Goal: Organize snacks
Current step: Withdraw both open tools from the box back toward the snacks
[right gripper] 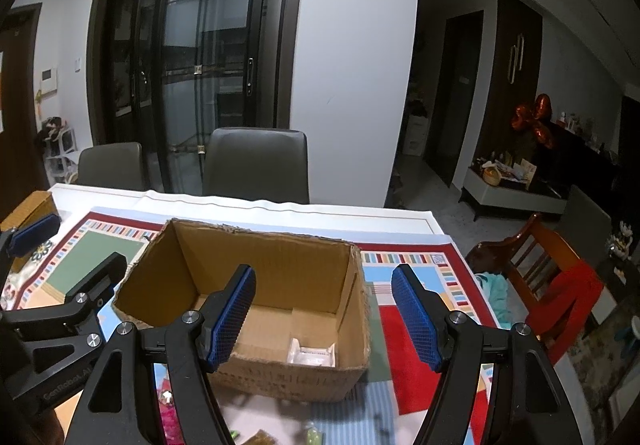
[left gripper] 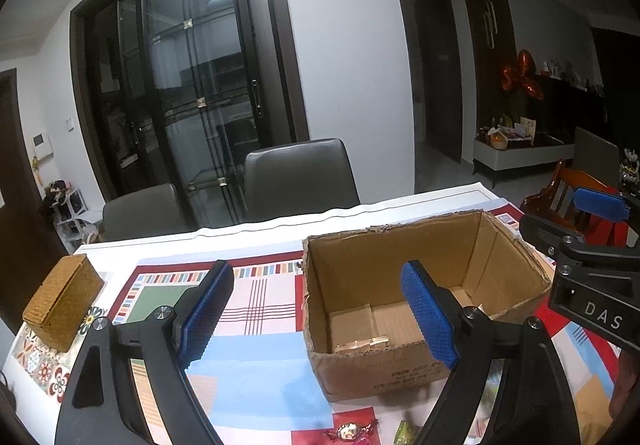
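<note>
Showing an early stage of the snack sorting, both wrist views look across a table covered by a multicoloured patchwork-print cloth (left gripper: pixel 256 309) toward an open brown cardboard box with ragged top edges (left gripper: pixel 400 365). The box stands upright on the cloth and is nearly empty. On its floor lies one small gold-wrapped snack (left gripper: pixel 362 345), seen from the left wrist; the right wrist view shows a small clear or whitish wrapped packet (right gripper: pixel 312 353) near the front wall. Whether these are one item or two cannot be told.

The left gripper with blue textured pads (left gripper: pixel 316 319) hangs above the near left corner of the box, jaws standing wide apart with nothing between them. The right gripper with matching blue pads (right gripper: pixel 324 315) hovers over the near right part of the box, jaws also well apart and empty.

Loose sweets remain on the cloth in front of the box: a red-and-gold twist-wrapped candy (left gripper: pixel 352 431) and a green-wrapped candy (left gripper: pixel 406 433) just beside it. More small wrapped pieces show blurred along the bottom edge of the right wrist view. A woven tan wicker box (left gripper: pixel 60 301) sits well apart at the left end of the table.

By this reading little is packed, and most snacks await collection.
</note>
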Tool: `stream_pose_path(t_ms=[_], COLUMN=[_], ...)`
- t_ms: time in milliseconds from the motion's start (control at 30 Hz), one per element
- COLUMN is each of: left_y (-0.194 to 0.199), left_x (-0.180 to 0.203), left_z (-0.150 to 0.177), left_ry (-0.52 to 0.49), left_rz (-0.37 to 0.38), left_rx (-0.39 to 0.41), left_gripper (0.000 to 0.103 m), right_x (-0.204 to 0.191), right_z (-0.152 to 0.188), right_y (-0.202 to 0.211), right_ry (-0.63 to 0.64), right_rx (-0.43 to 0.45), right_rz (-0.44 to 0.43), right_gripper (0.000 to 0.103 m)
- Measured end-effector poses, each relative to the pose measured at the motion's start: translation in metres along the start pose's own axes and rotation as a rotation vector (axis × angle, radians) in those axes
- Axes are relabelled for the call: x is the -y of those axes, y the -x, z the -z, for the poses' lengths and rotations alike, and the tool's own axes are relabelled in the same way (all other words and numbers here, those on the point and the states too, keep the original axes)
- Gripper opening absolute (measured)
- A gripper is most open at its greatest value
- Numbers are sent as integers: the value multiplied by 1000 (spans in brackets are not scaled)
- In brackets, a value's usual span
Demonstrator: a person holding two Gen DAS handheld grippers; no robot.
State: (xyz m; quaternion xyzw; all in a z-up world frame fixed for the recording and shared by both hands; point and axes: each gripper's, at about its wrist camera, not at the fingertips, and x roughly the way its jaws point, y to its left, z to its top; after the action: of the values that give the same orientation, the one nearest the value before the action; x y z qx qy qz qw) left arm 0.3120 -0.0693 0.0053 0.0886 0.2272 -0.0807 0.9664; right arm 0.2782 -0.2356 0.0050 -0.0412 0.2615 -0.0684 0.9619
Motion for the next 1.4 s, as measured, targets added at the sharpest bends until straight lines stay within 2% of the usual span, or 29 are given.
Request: stream_pose_path(t_ms=[500, 967, 1400], left_y=[18, 34, 39], left_x=[0, 9, 18], left_z=[14, 30, 55], left_ry=[-14, -46, -58], left_rz=[-26, -21, 5], left_rx=[-1, 9, -41], left_gripper=[86, 86, 86], right_x=[3, 9, 12], right_z=[10, 26, 49], right_y=[14, 29, 35], right_ry=[-5, -4, 1], right_rx=[-8, -15, -55], right_rz=[21, 38, 42], right_gripper=[71, 71, 71])
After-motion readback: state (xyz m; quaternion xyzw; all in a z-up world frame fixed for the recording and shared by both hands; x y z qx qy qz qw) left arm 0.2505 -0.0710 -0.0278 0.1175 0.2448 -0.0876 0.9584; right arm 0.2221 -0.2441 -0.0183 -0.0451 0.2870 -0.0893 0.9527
